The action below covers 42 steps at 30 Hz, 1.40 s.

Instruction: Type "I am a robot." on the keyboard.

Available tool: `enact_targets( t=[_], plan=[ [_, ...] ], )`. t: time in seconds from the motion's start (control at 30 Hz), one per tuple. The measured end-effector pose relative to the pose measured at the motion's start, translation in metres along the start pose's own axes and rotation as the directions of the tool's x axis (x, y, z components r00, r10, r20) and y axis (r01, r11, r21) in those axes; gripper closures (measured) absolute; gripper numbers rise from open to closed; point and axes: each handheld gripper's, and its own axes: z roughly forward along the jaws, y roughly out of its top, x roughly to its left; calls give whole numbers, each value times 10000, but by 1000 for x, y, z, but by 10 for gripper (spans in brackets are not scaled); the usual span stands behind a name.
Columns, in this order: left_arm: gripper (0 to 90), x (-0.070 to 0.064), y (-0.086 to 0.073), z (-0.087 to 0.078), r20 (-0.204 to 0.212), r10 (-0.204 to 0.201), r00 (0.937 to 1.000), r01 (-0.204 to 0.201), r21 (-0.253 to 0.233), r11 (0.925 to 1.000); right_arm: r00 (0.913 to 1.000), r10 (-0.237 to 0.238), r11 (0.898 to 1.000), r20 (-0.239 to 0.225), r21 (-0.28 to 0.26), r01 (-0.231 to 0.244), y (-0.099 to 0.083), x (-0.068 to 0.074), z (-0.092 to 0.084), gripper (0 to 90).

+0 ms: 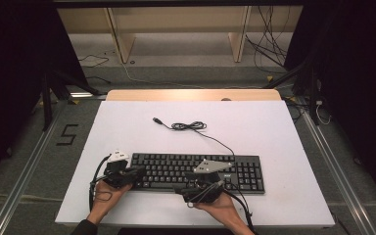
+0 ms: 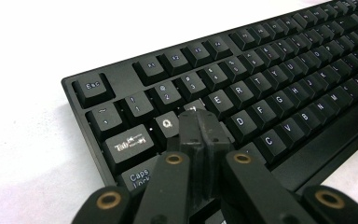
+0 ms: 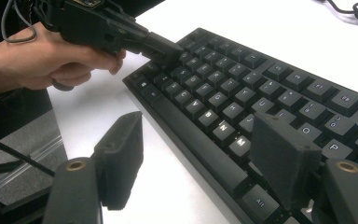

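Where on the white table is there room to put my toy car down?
The white table is bare left of the coiled black cable and right of the black keyboard. It is crowded along the keyboard's front edge, around the shut left gripper and open right gripper.

White legends stand on the keys of the black plastic keyboard (image 2: 242, 79). In the left gripper view they read Esc, Tab, Caps Lock, the digits 1 to 4 in the number row, and the letters Q, E, R, T, D, F, G, C and V. In the right gripper view, the keys O, P, N, M and Alt can be read. On the grey floor beside the white table, black tape forms a figure 5 (image 1: 67, 134).
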Motion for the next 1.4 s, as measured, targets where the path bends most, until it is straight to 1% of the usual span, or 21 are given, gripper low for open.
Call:
enact_targets(
  t=[0.1,0.13,0.2,0.33,0.4,0.53,0.63,0.77,0.8,0.93,1.03,1.13,1.3,1.4],
  plan=[
    [891,0,0,1,8,-52,10000,52,-4,10000,10000,-28,10000,26,-2,28,0,0,0,357],
    [891,0,0,1,-3,14,10000,-14,108,9999,10000,-23,10000,23,-1,23,0,0,0,357],
    [892,1,-2,2,31,-61,10000,60,134,9999,10000,-29,10000,31,3,29,0,0,0,357],
    [893,-1,-1,2,-72,119,9999,-118,168,9998,10000,-39,10000,37,40,39,0,0,0,357],
    [893,-1,-1,2,-51,82,10000,-81,168,9998,10000,-46,10000,44,36,46,-1,0,0,357],
    [890,-2,-1,1,-95,53,9999,-53,65,10000,10000,-38,10000,45,1,38,0,0,0,357],
    [889,-2,1,-2,-136,42,9999,-44,-139,9999,10000,-9,10000,65,-4,9,0,0,0,357],
    [868,-1,2,-8,43,-102,9999,104,-442,9990,10000,-14,10000,86,-32,14,0,-1,0,357],
    [859,-1,2,-9,92,-128,9999,132,-528,9985,10000,-13,10000,88,-34,13,0,-1,0,357],
    [815,-2,3,-11,216,-153,9997,166,-620,9979,9999,-17,10000,105,-68,18,0,-1,0,357],
    [757,-3,3,-12,385,-211,9990,239,-736,9970,9999,-19,10000,114,-56,20,0,-1,1,357],
    [723,-3,3,-13,439,-246,9987,282,-851,9960,9999,-2,10000,113,-60,3,1,-2,1,357],
    [613,-3,3,-16,628,-381,9973,443,-996,9940,9999,13,10000,116,-37,-13,1,-2,3,358],
    [552,-3,3,-18,672,-431,9968,502,-1065,9931,9999,13,10000,120,-14,-13,1,-3,4,360]
  ],
)
